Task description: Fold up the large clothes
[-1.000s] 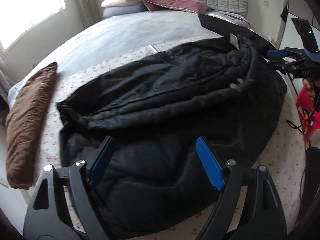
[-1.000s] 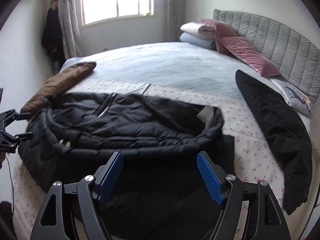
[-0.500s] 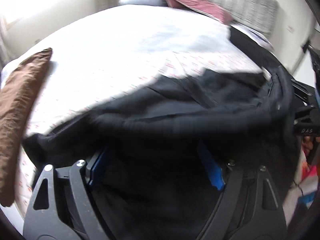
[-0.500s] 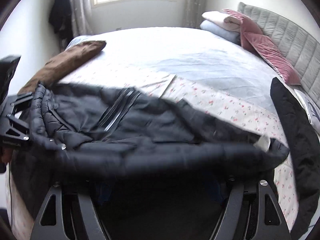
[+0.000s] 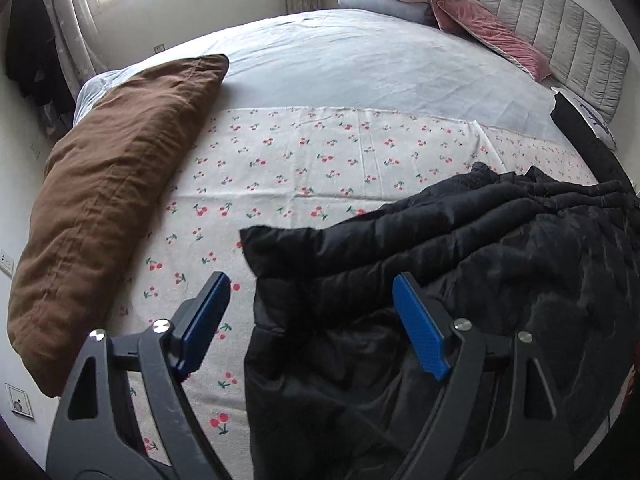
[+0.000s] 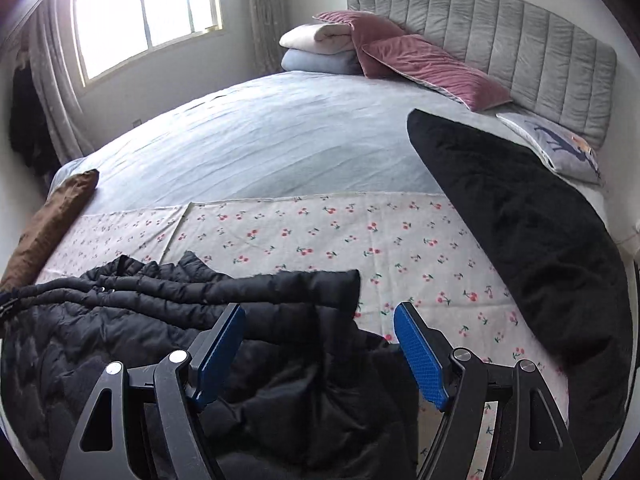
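Left gripper (image 5: 310, 322): jaws spread wide, nothing pinched. Its blue pads (image 5: 418, 334) are held above the near edge of the black puffer jacket (image 5: 460, 280); one finger is seen over the cherry-print sheet (image 5: 304, 160), the other over the jacket.

Right gripper (image 6: 320, 350): jaws also spread, nothing held; jacket fabric (image 6: 224, 320) is seen between and below the fingers, but contact cannot be confirmed.

The jacket is bunched at the near edge of the bed (image 6: 260, 132), lying on the cherry-print sheet (image 6: 360, 240), with quilted folds stacked on top and one corner flap sticking out toward the sheet.

A brown pillow (image 5: 108, 184) is laid along the bed's left side, well apart from the jacket. A second dark garment (image 6: 532, 232) is laid along the right side. Folded blankets (image 6: 316, 48) and pink cushions (image 6: 424, 64) are stacked against the grey headboard (image 6: 520, 40).
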A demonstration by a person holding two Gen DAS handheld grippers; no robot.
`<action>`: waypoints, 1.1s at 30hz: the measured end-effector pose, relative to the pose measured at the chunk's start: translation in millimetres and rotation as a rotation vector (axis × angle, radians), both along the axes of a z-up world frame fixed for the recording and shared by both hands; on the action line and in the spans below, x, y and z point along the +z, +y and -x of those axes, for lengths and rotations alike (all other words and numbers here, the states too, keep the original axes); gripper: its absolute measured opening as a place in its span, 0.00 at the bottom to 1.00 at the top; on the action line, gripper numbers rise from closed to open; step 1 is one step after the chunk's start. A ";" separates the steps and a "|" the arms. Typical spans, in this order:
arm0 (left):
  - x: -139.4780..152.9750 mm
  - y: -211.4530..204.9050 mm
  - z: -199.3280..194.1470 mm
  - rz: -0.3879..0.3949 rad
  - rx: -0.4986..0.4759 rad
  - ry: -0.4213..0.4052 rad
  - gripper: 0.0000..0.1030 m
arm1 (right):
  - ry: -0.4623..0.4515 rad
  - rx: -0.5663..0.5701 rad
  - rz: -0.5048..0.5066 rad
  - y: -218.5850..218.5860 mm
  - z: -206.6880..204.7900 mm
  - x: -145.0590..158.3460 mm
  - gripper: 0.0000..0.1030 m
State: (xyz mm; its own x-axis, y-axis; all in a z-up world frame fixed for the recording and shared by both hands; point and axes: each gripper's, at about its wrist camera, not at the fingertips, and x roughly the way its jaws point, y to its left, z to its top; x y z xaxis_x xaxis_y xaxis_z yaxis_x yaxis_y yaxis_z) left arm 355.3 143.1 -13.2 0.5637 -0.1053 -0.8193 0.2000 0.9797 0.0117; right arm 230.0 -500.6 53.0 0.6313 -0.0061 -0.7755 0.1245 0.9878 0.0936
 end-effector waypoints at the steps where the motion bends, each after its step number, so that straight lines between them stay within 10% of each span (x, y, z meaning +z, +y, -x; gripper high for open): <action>1: -4.2 3.5 -1.4 0.021 0.004 0.017 0.81 | 0.019 -0.007 -0.027 -3.3 0.0 -6.7 0.75; 4: -12.4 13.3 -11.0 0.189 0.019 0.085 0.53 | 0.051 -0.004 -0.126 -5.6 -3.0 -26.8 0.69; 6: -14.1 10.8 -14.2 0.234 0.047 0.107 0.41 | 0.044 0.006 -0.136 -0.5 -5.1 -30.1 0.26; 8: -8.2 2.3 -14.2 0.185 0.032 0.068 0.09 | 0.020 0.002 -0.079 8.4 -6.1 -25.9 0.10; 16: 36.9 -28.8 -29.0 0.107 0.051 -0.212 0.08 | -0.098 -0.141 0.014 -7.5 -23.1 -0.2 0.05; 26: -19.8 -50.7 -83.7 -0.122 0.131 -0.125 0.18 | 0.019 -0.214 0.132 -19.0 -67.3 -34.0 0.08; 33: 17.8 -53.6 -65.5 -0.192 0.160 -0.215 0.58 | -0.024 -0.178 0.233 2.3 -51.5 -0.4 0.61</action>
State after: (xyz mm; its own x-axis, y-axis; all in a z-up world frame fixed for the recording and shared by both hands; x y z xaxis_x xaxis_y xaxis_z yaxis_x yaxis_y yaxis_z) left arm 420.7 89.5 4.7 0.7225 0.1434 -0.6764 0.0166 0.9744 0.2244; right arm 281.5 -498.3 52.6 0.6222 -0.2948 -0.7252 0.2981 0.9458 -0.1287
